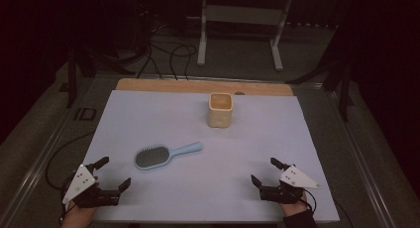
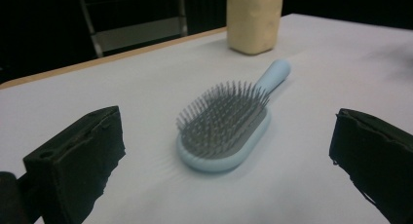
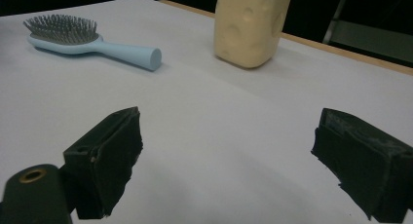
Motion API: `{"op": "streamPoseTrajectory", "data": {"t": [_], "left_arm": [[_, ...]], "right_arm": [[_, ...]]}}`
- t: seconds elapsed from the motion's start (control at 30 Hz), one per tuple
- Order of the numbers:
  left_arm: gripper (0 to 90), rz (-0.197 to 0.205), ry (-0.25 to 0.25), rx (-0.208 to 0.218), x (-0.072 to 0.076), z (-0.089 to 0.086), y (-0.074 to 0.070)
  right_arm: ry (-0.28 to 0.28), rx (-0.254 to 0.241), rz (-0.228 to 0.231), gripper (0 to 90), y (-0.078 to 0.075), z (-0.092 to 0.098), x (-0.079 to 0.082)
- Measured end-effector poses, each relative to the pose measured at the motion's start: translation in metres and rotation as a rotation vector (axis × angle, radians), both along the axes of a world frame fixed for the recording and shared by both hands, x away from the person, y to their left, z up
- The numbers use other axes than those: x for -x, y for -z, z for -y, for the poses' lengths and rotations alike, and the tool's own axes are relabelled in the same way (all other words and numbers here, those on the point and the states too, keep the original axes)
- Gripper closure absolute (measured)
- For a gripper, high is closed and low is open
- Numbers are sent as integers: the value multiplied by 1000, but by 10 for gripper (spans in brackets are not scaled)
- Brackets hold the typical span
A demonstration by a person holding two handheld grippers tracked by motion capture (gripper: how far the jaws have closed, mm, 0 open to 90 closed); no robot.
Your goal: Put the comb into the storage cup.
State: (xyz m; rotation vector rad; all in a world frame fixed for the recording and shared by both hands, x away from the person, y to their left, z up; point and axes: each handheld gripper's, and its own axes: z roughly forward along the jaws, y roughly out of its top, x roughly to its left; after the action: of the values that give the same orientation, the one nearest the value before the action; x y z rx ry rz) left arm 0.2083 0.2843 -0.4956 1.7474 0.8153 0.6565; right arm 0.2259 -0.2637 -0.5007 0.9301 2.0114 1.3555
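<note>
A light blue hairbrush (image 1: pixel 163 155) (image 2: pixel 229 126) (image 3: pixel 87 39) lies bristles up on the white mat, its handle pointing right and away toward a cream square cup (image 1: pixel 220 109) (image 2: pixel 254 19) (image 3: pixel 251 27) that stands upright farther back. My left gripper (image 1: pixel 115 174) (image 2: pixel 226 160) rests at the near left, open and empty, with the brush head just beyond its jaws. At the near right my right gripper (image 1: pixel 266 171) (image 3: pixel 229 156) is open too, with only bare mat between its jaws.
The white mat (image 1: pixel 148 119) covers a wooden table (image 1: pixel 163 85) whose far edge shows as a brown strip. Beyond it are cables on the floor (image 1: pixel 171 54) and a white metal stand (image 1: pixel 240 25). A hand holds each gripper at the near edge.
</note>
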Motion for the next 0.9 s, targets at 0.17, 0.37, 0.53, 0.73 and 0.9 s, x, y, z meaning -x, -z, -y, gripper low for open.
{"op": "streamPoseTrajectory", "data": {"t": [0.17,0.37,0.53,0.73,0.9], "left_arm": [[0,-3,18,-9,0,3,-8],[0,5,13,-11,-1,1,-24],[0,9,33,-9,-4,1,-39],[0,9,59,-6,-12,4,-53],[0,3,86,-3,-18,12,-61]], "right_arm": [[3,-4,6,100,-1,0,0],[6,-4,14,100,-2,1,0],[5,-3,18,100,-3,1,1],[4,-3,19,100,-4,1,1],[6,-4,16,100,-3,1,1]]}}
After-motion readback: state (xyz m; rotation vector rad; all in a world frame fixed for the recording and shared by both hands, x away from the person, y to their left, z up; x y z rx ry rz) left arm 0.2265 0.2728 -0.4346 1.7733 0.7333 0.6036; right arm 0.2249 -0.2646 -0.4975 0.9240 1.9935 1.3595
